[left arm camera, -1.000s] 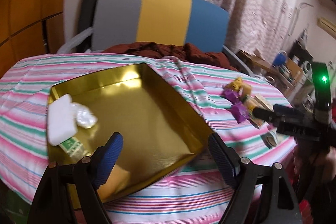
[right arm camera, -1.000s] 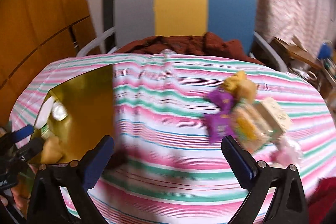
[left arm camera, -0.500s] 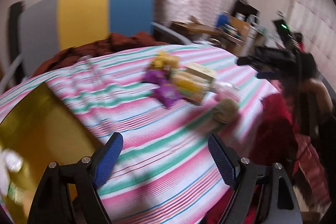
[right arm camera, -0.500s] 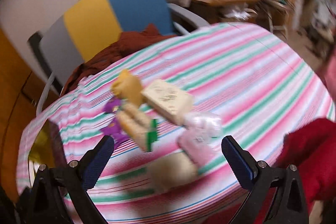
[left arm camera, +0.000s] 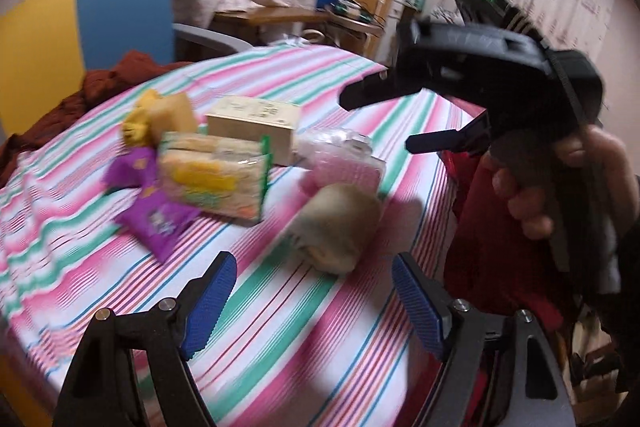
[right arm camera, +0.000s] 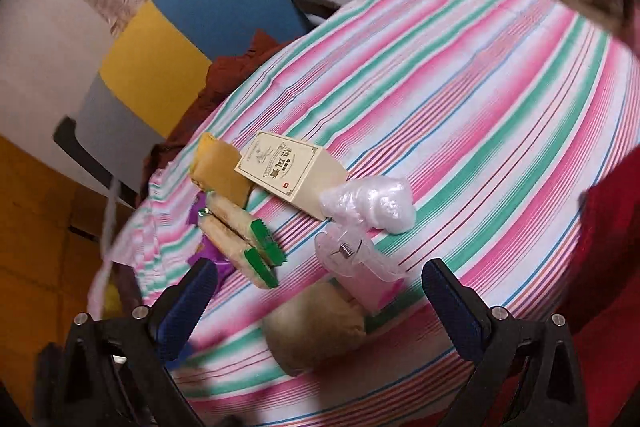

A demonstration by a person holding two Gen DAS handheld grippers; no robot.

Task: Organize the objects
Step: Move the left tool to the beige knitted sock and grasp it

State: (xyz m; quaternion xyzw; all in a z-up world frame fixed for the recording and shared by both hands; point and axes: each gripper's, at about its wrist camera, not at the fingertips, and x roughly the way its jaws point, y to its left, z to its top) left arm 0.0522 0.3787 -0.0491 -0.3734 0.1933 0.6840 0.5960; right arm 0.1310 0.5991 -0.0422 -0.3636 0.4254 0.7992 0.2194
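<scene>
Both the left gripper [left arm camera: 314,291] and the right gripper [right arm camera: 316,301] are held with jaws apart and empty over the near edge of the striped counter [right arm camera: 460,99], where the beige rounded bundle [right arm camera: 316,335] lies nearest, just beside a pink clear-wrapped packet [right arm camera: 360,263]. It is judged soft and light, best pinched across its middle. The cream carton [right arm camera: 288,171] farther off bears printed characters too small to be read.
</scene>
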